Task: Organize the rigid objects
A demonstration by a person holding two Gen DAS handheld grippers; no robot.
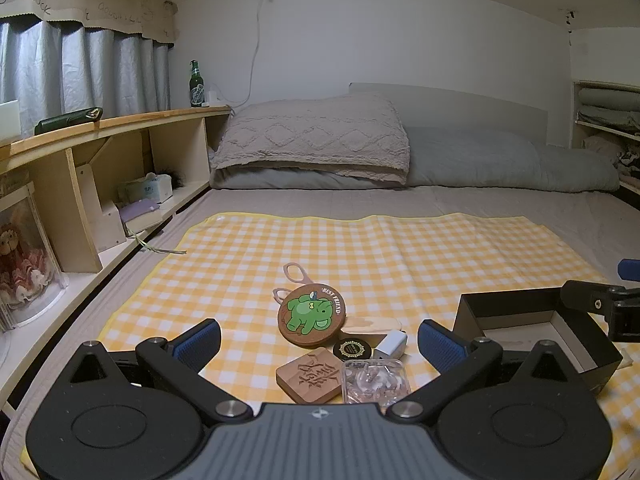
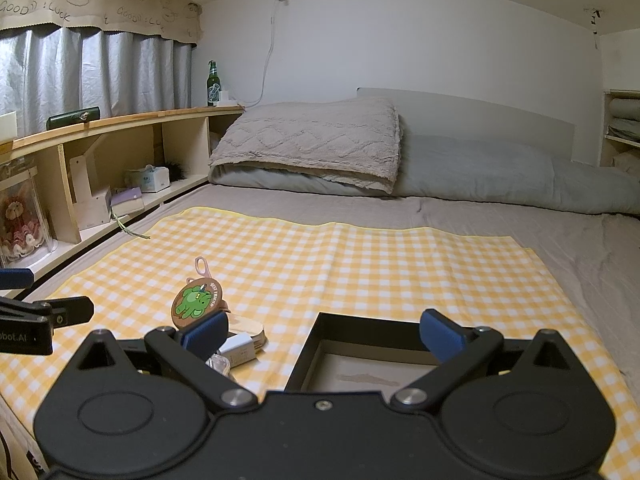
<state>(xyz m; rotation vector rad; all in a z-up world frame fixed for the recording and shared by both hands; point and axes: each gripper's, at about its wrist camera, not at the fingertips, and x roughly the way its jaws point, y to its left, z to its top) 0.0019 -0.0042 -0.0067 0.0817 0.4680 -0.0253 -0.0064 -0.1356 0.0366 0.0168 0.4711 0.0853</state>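
A small pile of objects lies on the yellow checked cloth (image 1: 360, 248). It holds a round cork coaster with a green elephant (image 1: 311, 315), pink-handled scissors (image 1: 294, 273) under it, a square carved wooden coaster (image 1: 311, 374), a black round badge (image 1: 353, 349), a white charger (image 1: 390, 343) and a clear plastic case (image 1: 374, 380). My left gripper (image 1: 320, 344) hangs open just before this pile, holding nothing. An open black box (image 2: 368, 356) with a pale floor sits to the right. My right gripper (image 2: 322, 334) is open above the box's near edge, holding nothing.
Pillows (image 1: 316, 136) and a folded grey duvet (image 1: 500, 160) lie at the head of the bed. A wooden shelf (image 1: 112, 124) runs along the left, with a green bottle (image 1: 196, 84), a tissue box (image 1: 154, 188) and books.
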